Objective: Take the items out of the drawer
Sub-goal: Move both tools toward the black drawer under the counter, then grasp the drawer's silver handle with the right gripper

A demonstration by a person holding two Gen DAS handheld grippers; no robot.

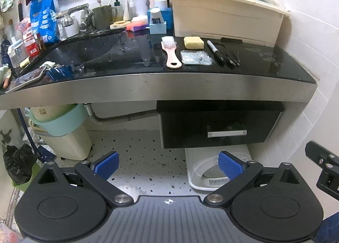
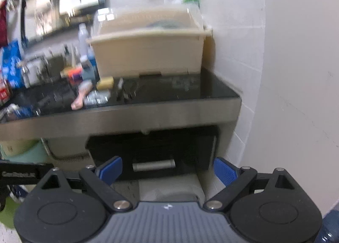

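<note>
Both grippers are held back from the vanity, facing it, neither touching anything. Left gripper point(image 1: 168, 165): fingers point(image 1: 229, 165) spread wide, nothing between them, only speckled floor point(image 1: 144, 158) and a white bin point(image 1: 197, 171) in the gap. Right gripper point(image 2: 167, 171): fingers point(image 2: 224, 171) also spread wide and empty; that view is motion-blurred, detail is poor. Drawer point(image 1: 220, 126) is black, hangs under the right end of the tabletop point(image 1: 275, 61), front looks flush, so shut as far as I can tell. Its silver handle point(image 1: 226, 133) is horizontal; in the right view the handle point(image 2: 153, 165) sits between the two fingers but beyond them, no contact. Drawer contents are not visible. On the tabletop, right of the sink point(image 1: 84, 52), in a row: pink brush point(image 1: 170, 52), clear packet point(image 1: 196, 57), black marker point(image 1: 215, 51), and some dark thin tools point(image 1: 232, 56) I can't identify. Yellow soap point(image 1: 193, 42) lies just behind the packet. Cream box point(image 1: 222, 16) with a clear lid stands at the back right against the tiled wall. Bottles and a faucet point(image 1: 74, 12) crowd the back left. Under the sink: flexible hose point(image 1: 118, 119), teal basin point(image 1: 61, 122) stacked on a cream basket point(image 1: 67, 143). Part of the right gripper shows at the right edge of the left view.
</note>
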